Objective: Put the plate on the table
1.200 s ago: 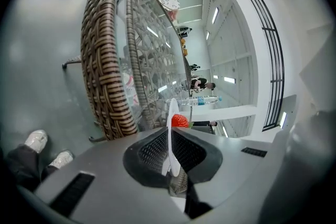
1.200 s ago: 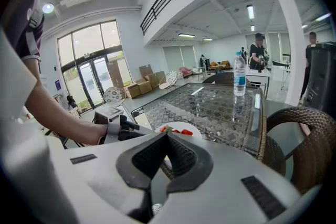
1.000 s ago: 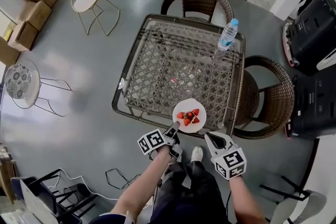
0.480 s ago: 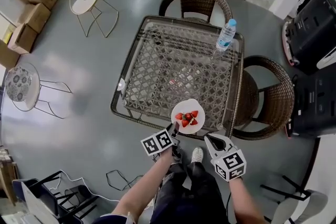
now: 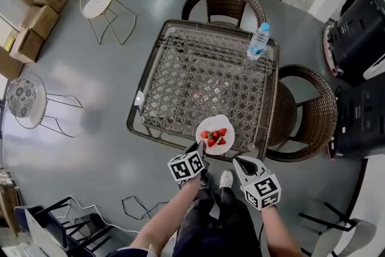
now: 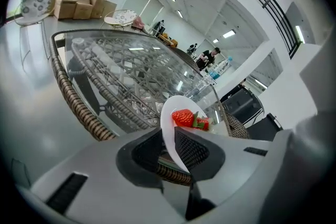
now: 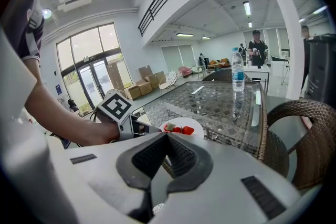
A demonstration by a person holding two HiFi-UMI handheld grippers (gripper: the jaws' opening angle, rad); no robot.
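The person's bare left forearm reaches up from the 7 o'clock corner of the head view, and the left gripper (image 5: 200, 144) points toward 1 o'clock with its marker cube tipped to the left. Its jaws are nearly together, clamped on the near rim of the white plate (image 5: 217, 123), with one pad above the rim and one below, as the left gripper view shows (image 6: 169, 147). The plate (image 6: 167, 115) extends from the jaw tips toward 1 o'clock and carries cut strawberries (image 5: 215, 136). It lies over the 6 o'clock edge of the glass-topped wicker table (image 5: 198, 69), slightly right of the middle; whether its base touches the glass is not clear. The right forearm comes up from 5 o'clock, and the right gripper (image 5: 239, 161) hangs just off the table edge, at 4 o'clock from the plate and apart from it. Its jaws (image 7: 167, 145) are closed together with nothing between them. A water bottle (image 5: 260, 40) stands at the table's 1 o'clock corner.
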